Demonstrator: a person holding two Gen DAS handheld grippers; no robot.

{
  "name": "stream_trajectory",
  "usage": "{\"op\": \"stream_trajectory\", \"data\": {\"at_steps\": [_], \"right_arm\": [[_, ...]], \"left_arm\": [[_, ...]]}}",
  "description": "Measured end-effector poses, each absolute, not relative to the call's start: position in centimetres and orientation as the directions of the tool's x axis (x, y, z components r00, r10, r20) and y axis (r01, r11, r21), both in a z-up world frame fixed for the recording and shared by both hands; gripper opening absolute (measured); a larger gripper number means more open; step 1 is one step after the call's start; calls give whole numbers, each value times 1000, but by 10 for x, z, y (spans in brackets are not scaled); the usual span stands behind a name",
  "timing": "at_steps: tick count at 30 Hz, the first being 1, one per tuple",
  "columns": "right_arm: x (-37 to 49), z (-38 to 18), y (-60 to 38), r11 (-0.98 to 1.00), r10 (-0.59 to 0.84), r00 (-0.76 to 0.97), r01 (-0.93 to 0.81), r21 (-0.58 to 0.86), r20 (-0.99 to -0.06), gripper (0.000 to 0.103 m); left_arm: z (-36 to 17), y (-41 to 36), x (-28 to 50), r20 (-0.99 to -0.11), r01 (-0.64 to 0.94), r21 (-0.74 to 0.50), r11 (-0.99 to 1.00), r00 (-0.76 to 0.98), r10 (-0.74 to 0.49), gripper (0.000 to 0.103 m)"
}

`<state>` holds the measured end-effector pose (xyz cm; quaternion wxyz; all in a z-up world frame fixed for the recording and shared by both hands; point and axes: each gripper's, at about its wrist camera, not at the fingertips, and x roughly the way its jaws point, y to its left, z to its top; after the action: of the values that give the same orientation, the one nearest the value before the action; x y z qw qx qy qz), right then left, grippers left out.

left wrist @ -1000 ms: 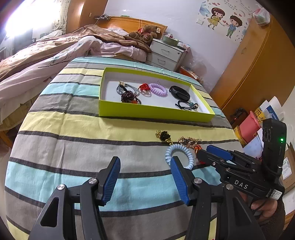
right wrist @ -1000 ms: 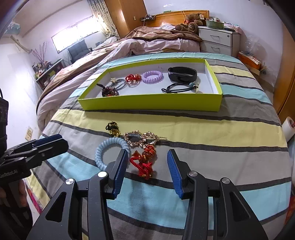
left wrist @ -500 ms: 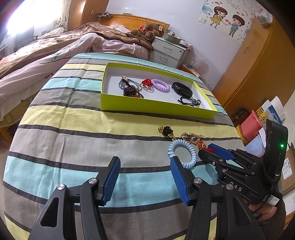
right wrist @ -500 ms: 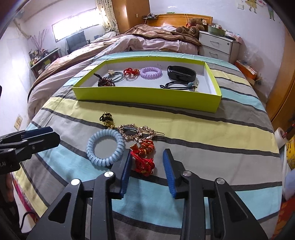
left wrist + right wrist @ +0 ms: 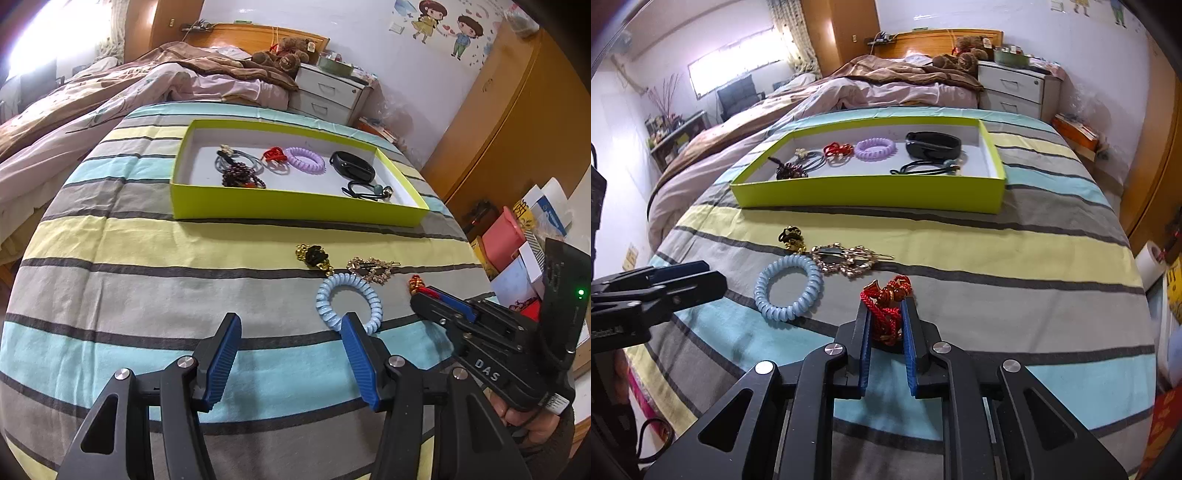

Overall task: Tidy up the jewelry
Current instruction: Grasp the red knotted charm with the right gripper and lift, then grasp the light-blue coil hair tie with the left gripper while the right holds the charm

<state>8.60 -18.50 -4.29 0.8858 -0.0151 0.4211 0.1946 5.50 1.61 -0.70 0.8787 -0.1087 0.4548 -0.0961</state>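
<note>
From the left wrist camera, the left tongs (image 5: 290, 347) stand wide open over the striped bedspread (image 5: 147, 258) with nothing between them; the tip of one blue pad sits just in front of the pale blue coil hair tie (image 5: 349, 301). Beyond that tie lie a black and gold clip (image 5: 313, 255) and a gold hairpin (image 5: 373, 268), close together on a grey stripe. Farther up the bed sits the yellow-green tray (image 5: 295, 208), holding a dark bead bracelet (image 5: 240, 175), a red knot (image 5: 274, 154), a purple coil tie (image 5: 306, 160), a black band (image 5: 351, 166) and a black cord with beads (image 5: 365, 191). At the right edge a hand (image 5: 524, 413) holds the right tongs (image 5: 424, 291) low to the bedspread, with a bit of red and gold showing at their tip.

Over on the right wrist camera, the right tongs are closing on the red braided cord ornament (image 5: 886, 306); its cords are bunched between the blue pads, which press it on both sides, and its gold-trimmed end pokes out past the tips. It lies on the bedspread, well short of the tray and just right of the blue coil tie. The left tongs show at the left edge, hovering apart from the jewelry.
</note>
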Motion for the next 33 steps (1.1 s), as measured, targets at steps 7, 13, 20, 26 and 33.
{"op": "stream_trajectory", "data": {"at_steps": [7, 13, 20, 26, 33], "right_arm": [[80, -35, -205, 928, 345, 592, -331, 171, -728, 16], [77, -30, -216, 929, 350, 608, -321, 183, -712, 16], [79, -28, -222, 929, 357, 617, -317, 193, -702, 16], [78, -28, -225, 924, 369, 616, -321, 207, -695, 16], [81, -30, -226, 924, 370, 612, -321, 208, -699, 16]], "left_arm": [[-10, -4, 68, -790, 85, -243, 966, 561, -248, 56], [-18, -21, 76, -815, 86, -176, 981, 546, -195, 56], [-21, -32, 83, -829, 91, -65, 994, 549, -104, 56], [-23, -40, 85, -828, 100, -14, 995, 557, -68, 48], [-22, -38, 82, -822, 101, -20, 995, 564, -73, 31]]}}
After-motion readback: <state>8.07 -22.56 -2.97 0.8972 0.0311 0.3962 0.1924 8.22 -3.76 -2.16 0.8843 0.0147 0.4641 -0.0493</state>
